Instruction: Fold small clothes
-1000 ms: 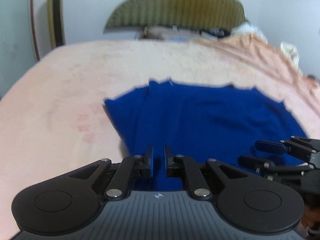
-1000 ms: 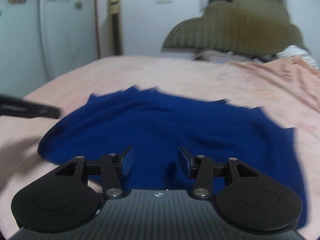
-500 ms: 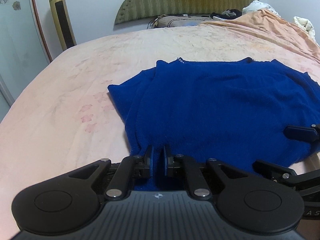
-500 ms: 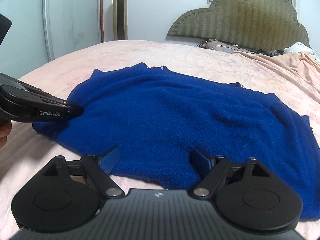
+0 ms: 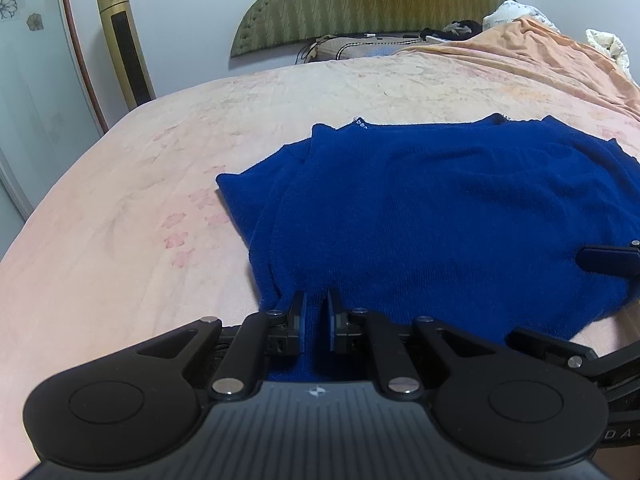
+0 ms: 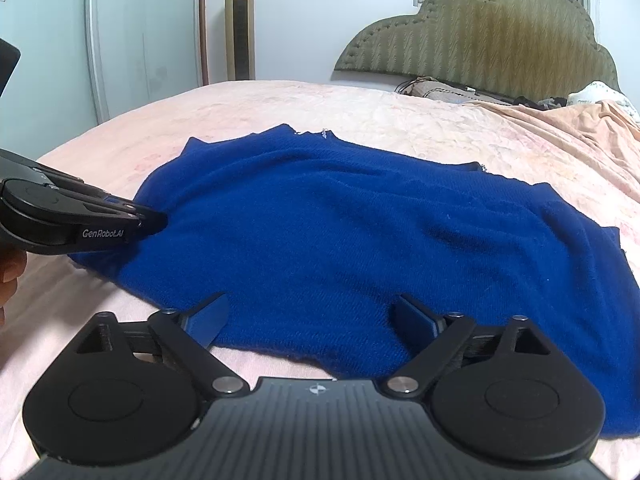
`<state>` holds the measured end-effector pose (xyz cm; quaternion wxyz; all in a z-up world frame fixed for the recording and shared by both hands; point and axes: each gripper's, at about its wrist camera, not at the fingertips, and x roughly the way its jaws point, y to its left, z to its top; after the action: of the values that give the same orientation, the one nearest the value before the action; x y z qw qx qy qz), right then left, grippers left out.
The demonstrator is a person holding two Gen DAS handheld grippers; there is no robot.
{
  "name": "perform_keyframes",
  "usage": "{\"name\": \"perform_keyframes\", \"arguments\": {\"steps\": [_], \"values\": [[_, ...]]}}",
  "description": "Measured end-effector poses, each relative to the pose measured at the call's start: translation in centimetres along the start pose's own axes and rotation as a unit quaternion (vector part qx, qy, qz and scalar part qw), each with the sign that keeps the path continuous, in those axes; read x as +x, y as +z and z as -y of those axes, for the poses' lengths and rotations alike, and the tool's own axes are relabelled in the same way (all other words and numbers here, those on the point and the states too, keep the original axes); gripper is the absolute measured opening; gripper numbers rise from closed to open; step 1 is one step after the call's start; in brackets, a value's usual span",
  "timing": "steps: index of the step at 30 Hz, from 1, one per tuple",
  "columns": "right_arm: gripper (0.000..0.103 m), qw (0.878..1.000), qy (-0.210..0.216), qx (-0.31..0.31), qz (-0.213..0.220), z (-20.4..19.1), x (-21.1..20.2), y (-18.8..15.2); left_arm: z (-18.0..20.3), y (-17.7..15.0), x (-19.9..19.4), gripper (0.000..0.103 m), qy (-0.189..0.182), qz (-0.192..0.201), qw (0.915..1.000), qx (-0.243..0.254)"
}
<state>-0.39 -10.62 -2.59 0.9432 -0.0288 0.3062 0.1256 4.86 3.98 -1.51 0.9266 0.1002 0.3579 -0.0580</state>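
The left gripper (image 5: 314, 316) is pinching the near hem of the soft, limp blue knitted garment (image 5: 460, 216); the right gripper (image 6: 310, 320) is opening, unloaded, over that hem. The garment is lying at twelve o'clock on the pink bedspread (image 5: 120, 208), best taken at edges.

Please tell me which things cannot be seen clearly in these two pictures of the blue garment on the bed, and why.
- Blue garment, right wrist view: its near hem is covered by the right claw, whose jaws are opening.
- Left claw, left wrist view: fabric sits between its fingers, but the camera housing hides the edge it grips.
- Items by the headboard: too small to identify.
- Right side of the garment, left wrist view: cut off by the frame edge.
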Motion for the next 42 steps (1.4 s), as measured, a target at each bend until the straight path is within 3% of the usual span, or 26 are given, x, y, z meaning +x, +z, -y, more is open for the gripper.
{"name": "perform_keyframes", "arguments": {"steps": [5,9,12,14,16,17,19,21,24,27,31,34,36,38,39,40,41,42], "values": [[0.098,1.000,-0.002,-0.005,-0.003,-0.3,0.1,0.0,-2.0,0.3,-0.4,0.011,-0.039,0.011,0.9986,-0.033],[0.098,1.000,-0.001,-0.001,0.005,-0.2,-0.2,-0.1,-5.9,1.4,0.2,0.011,-0.112,0.004,0.9877,-0.109],[0.098,1.000,-0.009,-0.007,0.019,-0.7,-1.1,-0.1,-8.4,2.5,0.4,0.012,-0.126,0.016,0.9821,-0.139],[0.098,0.999,0.002,-0.021,0.025,-1.7,-1.8,-0.1,-9.7,3.2,0.5,0.021,-0.122,0.031,0.9807,-0.149],[0.098,0.997,0.020,-0.060,0.032,-3.4,-2.5,0.0,-11.0,4.0,1.3,0.063,-0.131,0.038,0.9766,-0.166],[0.098,0.995,0.021,-0.087,0.033,-4.5,-2.6,0.1,-11.7,4.4,1.9,0.071,-0.134,0.037,0.9740,-0.179],[0.098,0.987,0.003,-0.155,0.030,-7.0,-2.4,0.0,-12.8,4.8,3.0,0.074,-0.143,0.037,0.9683,-0.201],[0.097,0.976,-0.021,-0.216,0.026,-9.2,-1.7,-0.4,-13.6,5.4,4.6,0.080,-0.160,0.010,0.9642,-0.211],[0.097,0.962,-0.053,-0.264,0.043,-11.5,-0.7,-0.6,-14.5,5.9,7.2,0.080,-0.208,-0.022,0.9511,-0.227],[0.097,0.953,-0.079,-0.289,0.051,-12.9,0.6,0.0,-14.5,6.2,10.0,0.080,-0.283,-0.057,0.9254,-0.245],[0.096,0.936,-0.112,-0.325,0.072,-14.7,2.6,0.7,-13.8,7.1,12.7,0.092,-0.333,-0.057,0.9034,-0.264],[0.091,0.935,-0.102,-0.331,0.072,-15.4,3.8,1.6,-13.2,8.6,15.0,0.092,-0.371,-0.075,0.8825,-0.279],[0.088,0.935,-0.095,-0.334,0.074,-15.6,4.6,2.1,-12.7,9.7,16.2,0.092,-0.378,-0.081,0.8788,-0.280],[0.080,0.935,-0.087,-0.337,0.073,-15.8,5.1,2.6,-12.0,10.5,16.9,0.091,-0.376,-0.081,0.8815,-0.274],[0.073,0.935,-0.083,-0.337,0.073,-16.0,5.5,2.8,-11.7,10.9,17.1,0.076,-0.367,-0.079,0.8864,-0.271],[0.061,0.935,-0.079,-0.339,0.073,-16.1,5.8,2.9,-11.3,11.3,17.3,0.043,-0.350,-0.083,0.8957,-0.262],[0.055,0.934,-0.076,-0.341,0.070,-16.3,6.0,3.0,-10.9,11.6,17.6,0.028,-0.330,-0.094,0.9058,-0.249],[0.042,0.934,-0.071,-0.343,0.069,-16.5,6.2,3.0,-10.5,11.8,17.8,0.016,-0.313,-0.101,0.9139,-0.238]]}}
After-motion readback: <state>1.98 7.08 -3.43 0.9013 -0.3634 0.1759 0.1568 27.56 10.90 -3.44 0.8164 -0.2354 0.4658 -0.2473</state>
